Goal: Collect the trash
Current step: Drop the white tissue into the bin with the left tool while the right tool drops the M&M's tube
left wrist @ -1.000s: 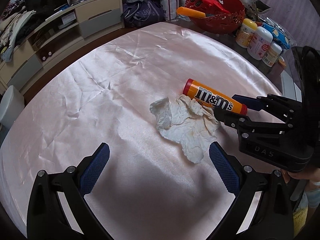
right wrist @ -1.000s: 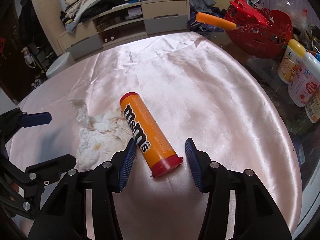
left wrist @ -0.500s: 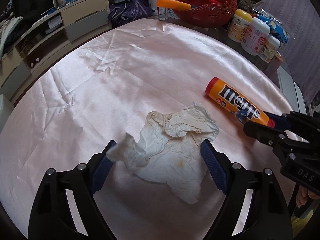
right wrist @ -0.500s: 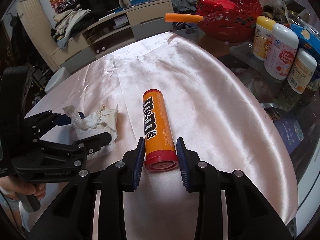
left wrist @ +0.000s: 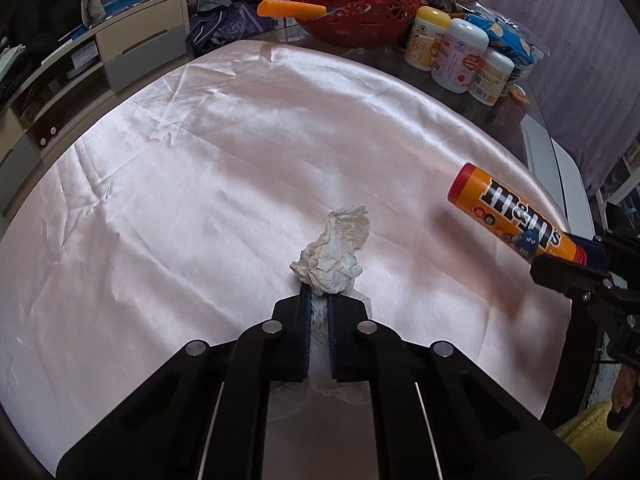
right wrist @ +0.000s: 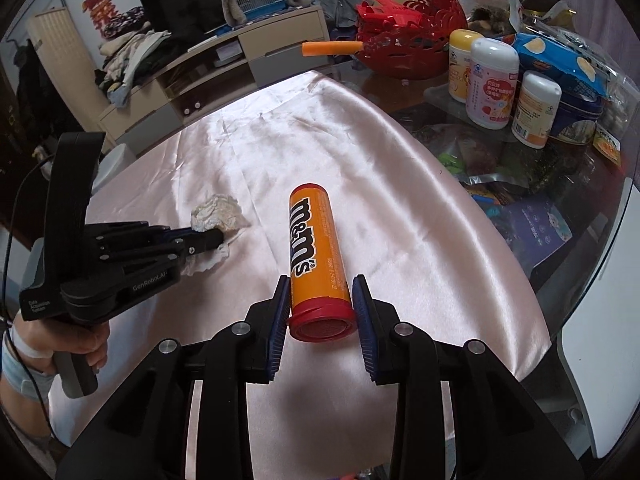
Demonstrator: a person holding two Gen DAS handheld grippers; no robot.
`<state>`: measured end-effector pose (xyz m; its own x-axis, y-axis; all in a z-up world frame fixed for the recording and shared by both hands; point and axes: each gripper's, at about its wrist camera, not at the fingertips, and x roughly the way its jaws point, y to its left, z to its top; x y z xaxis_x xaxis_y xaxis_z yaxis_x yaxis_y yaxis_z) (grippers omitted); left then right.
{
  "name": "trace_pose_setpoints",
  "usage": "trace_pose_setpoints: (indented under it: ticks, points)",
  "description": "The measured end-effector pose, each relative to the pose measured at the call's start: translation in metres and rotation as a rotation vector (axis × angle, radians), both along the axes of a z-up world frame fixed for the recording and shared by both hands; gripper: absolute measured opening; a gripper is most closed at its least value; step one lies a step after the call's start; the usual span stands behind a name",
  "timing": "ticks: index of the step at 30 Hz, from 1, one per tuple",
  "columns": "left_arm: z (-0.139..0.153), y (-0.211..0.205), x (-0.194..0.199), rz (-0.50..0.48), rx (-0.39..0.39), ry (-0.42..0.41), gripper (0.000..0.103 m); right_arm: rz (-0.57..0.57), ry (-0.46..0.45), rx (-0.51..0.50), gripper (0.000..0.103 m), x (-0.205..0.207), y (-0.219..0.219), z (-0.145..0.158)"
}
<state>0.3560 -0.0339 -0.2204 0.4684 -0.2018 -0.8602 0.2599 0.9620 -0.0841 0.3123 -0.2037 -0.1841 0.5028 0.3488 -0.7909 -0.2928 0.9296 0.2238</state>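
Note:
My left gripper (left wrist: pixel 319 300) is shut on a crumpled white tissue (left wrist: pixel 334 252), which bunches up past the fingertips over the pink satin tablecloth (left wrist: pixel 200 184). It also shows in the right wrist view (right wrist: pixel 218 216), pinched by the left gripper (right wrist: pixel 214 236). My right gripper (right wrist: pixel 320 292) is shut on the red-capped end of an orange m&m's tube (right wrist: pixel 314 248) and holds it off the cloth. In the left wrist view the tube (left wrist: pixel 512 212) sticks out from the right gripper at the right edge.
A red basket (left wrist: pixel 360 4) with an orange stick stands at the far table edge. Three white bottles (right wrist: pixel 496 84) and snack bags (right wrist: pixel 560 68) crowd the glass table on the right. A low cabinet (right wrist: pixel 224 68) stands beyond.
My left gripper closed on the spread tissue and gathered it into a bunch. My right gripper closed on the tube's end and lifted it off the cloth.

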Motion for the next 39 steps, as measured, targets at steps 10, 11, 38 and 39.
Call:
trace_pose_setpoints:
  ticks: [10,11,38,39]
  points:
    - [0.007,-0.010,-0.110,-0.062,-0.073,0.068,0.005,-0.072,-0.018,0.019,0.033,-0.079,-0.029,0.016]
    - [0.010,-0.011,-0.121,-0.063,-0.078,0.062,0.005,-0.078,-0.022,0.016,0.033,-0.088,-0.032,0.016]
    - [-0.034,-0.081,-0.264,-0.146,-0.061,0.128,0.007,-0.251,0.103,0.016,0.033,-0.263,-0.092,-0.054]
    - [-0.039,-0.084,-0.266,-0.149,-0.061,0.135,0.007,-0.252,0.117,0.013,0.033,-0.264,-0.091,-0.059]
